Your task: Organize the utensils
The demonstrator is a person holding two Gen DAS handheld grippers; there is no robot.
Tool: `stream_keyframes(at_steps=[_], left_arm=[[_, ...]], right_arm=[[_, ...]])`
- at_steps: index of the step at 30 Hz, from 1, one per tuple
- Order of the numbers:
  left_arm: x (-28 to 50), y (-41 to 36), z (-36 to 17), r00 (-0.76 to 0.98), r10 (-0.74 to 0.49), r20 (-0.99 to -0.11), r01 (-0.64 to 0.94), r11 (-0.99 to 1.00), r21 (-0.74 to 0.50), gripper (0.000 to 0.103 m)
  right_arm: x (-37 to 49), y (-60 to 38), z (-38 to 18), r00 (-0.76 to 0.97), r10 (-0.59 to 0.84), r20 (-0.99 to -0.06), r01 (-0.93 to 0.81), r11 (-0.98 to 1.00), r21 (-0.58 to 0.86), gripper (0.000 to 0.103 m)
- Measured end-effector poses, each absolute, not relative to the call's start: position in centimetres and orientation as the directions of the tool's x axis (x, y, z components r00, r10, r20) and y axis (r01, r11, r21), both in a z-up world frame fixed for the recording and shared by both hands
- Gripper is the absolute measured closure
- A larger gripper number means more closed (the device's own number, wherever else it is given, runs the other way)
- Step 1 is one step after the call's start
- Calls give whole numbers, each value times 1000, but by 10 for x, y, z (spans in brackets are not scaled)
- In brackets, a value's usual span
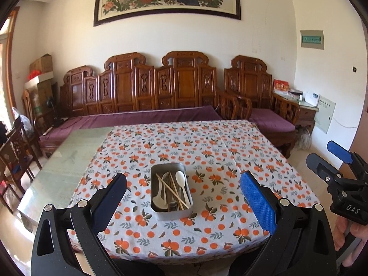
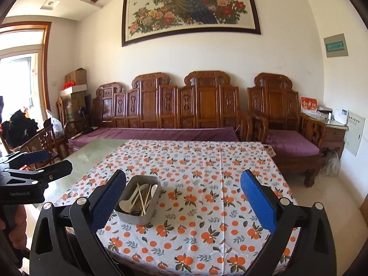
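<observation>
Cloth (image 1: 230,142) around the tin (image 1: 171,214) seemingly lies bare.

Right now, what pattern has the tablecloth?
White tablecloth with oranges and leaves; right wrist view shows it best.

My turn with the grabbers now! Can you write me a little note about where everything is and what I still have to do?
Left gripper: open, holding nothing, hovering short of the tin.
Right gripper: open, holding nothing, to the tin's right.
Metal tin sits on the orange-print tablecloth; white spoons, chopsticks and darker utensils lie jumbled inside.
Done: nothing visibly sorted.
Left: all the organizing.
</observation>
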State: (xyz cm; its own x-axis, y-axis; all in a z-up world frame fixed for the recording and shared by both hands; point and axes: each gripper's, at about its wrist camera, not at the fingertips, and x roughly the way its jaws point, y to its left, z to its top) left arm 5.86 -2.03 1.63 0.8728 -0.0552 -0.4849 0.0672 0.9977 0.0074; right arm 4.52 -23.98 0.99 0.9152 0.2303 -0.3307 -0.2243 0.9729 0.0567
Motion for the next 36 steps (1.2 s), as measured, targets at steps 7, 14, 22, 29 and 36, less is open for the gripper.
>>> stream_keyframes(at_steps=[7, 14, 22, 29, 36], left_arm=[[54, -19, 19, 882, -58, -468, 62, 998, -6, 8], [52, -20, 19, 884, -54, -464, 60, 998, -2, 8], [51, -21, 18, 885, -54, -462, 59, 998, -4, 8], [51, -21, 19, 886, -55, -461, 59, 998, -7, 8], [51, -21, 18, 886, -55, -460, 58, 998, -8, 8]], right_arm=[[40, -242, 16, 924, 218, -315, -211, 976, 56, 3], [41, -244, 14, 924, 215, -317, -207, 977, 57, 3], [41, -244, 14, 924, 214, -316, -206, 977, 59, 3], [41, -243, 12, 924, 213, -318, -205, 977, 59, 3], [41, -243, 10, 923, 215, -319, -206, 977, 60, 3]])
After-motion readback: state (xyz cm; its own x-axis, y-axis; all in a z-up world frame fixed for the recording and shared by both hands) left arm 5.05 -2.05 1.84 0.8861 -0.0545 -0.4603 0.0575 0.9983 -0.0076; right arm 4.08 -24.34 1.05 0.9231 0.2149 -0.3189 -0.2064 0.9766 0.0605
